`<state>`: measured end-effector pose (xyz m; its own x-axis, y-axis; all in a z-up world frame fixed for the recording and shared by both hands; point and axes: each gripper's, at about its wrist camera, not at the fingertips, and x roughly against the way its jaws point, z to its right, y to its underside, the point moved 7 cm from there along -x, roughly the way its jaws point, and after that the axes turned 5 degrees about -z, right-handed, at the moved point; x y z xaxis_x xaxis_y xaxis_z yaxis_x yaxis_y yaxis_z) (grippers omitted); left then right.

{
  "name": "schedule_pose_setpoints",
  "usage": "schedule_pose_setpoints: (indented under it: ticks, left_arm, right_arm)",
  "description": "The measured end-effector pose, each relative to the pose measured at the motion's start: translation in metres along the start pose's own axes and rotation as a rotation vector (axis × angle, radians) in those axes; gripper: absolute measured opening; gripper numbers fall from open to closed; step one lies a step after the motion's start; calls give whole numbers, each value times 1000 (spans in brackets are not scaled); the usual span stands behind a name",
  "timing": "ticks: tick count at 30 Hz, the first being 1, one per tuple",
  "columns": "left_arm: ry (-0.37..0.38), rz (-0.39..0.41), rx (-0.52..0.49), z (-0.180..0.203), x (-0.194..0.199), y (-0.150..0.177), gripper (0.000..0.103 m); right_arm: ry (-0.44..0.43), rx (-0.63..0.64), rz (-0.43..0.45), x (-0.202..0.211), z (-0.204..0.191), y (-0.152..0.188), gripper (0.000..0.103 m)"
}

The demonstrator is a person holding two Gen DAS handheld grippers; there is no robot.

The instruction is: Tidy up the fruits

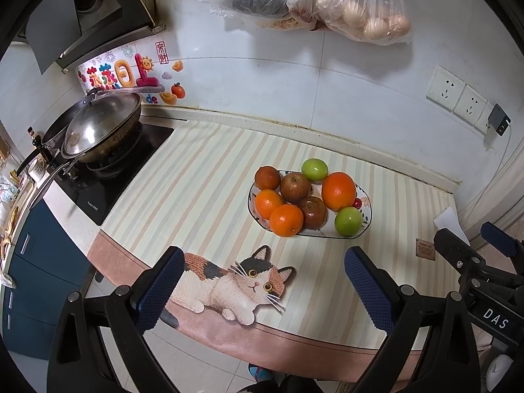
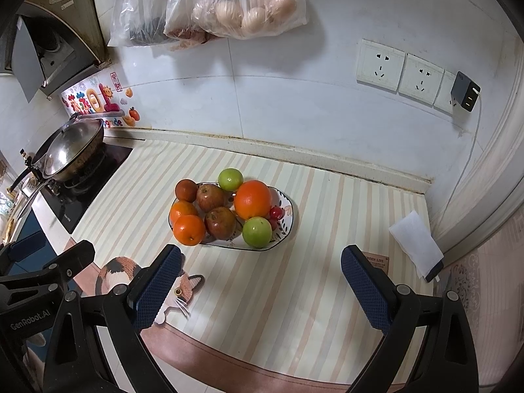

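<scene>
A white patterned plate [image 1: 366, 211] [image 2: 285, 216] sits on a striped mat with a cat picture, piled with fruit. On it lie a large orange [image 1: 338, 191] [image 2: 252, 199], two smaller oranges [image 1: 286, 220] [image 2: 189, 229], several red-brown apples [image 1: 294, 187] [image 2: 220, 222], two green apples [image 1: 348, 221] [image 2: 257, 232] and small red fruits [image 2: 276, 212]. My left gripper [image 1: 263, 281] hovers open near the mat's front edge, short of the plate. My right gripper [image 2: 260, 280] is open too, just in front of the plate, nothing between its fingers.
A covered wok [image 1: 98, 127] [image 2: 70, 150] stands on a black hob at the left. Plastic bags [image 1: 327, 0] [image 2: 229, 3] hang on the tiled wall above. Wall sockets with a charger [image 2: 465, 91] are at right. A white paper [image 2: 416, 242] lies at the mat's right edge.
</scene>
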<state>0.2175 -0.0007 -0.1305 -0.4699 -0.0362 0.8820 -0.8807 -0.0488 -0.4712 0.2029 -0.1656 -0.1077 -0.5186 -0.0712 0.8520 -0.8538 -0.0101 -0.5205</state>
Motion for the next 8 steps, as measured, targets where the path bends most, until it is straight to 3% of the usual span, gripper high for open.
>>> schedule_pose_setpoints:
  ticks: [8]
  left_arm:
    - [-2,8,5,-2,4,0,100]
  right_arm:
    - [-3,3,-1,1,-1,-2,100]
